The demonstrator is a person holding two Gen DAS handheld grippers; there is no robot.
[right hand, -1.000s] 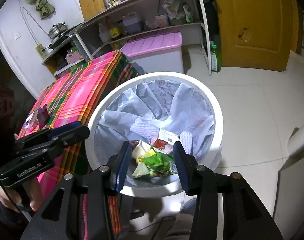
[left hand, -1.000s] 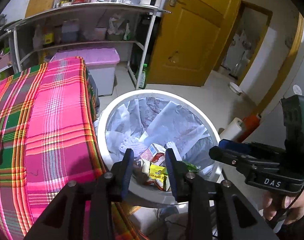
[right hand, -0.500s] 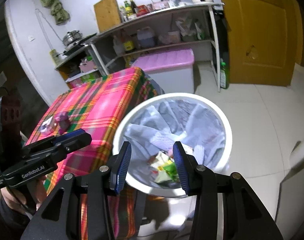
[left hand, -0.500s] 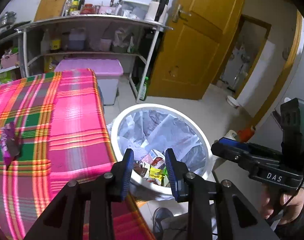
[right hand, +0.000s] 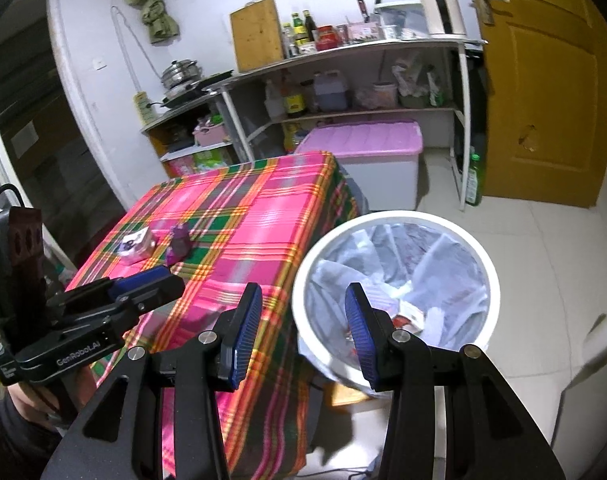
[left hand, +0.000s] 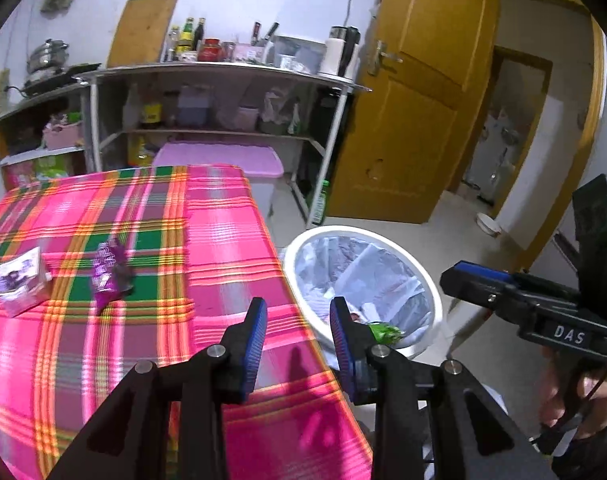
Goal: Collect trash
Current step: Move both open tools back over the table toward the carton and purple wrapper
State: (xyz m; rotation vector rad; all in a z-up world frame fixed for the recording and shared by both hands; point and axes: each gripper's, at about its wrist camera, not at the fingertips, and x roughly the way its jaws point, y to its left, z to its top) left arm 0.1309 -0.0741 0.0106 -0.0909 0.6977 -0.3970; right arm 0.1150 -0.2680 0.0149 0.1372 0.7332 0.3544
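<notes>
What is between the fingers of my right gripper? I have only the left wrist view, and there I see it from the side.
Observer: Nothing. In the right wrist view the right gripper is open and empty.
Operator: And where does my left gripper stand, over the table or over the bin?
Observer: Seen from the right wrist, the left gripper shows in front of the tablecloth, not the bin. The small box and the purple wrapper lie beyond its tips.
Operator: My finger hides part of the bin. What lies inside?
Observer: A red and white packet lies on the liner, near the bottom.
</notes>
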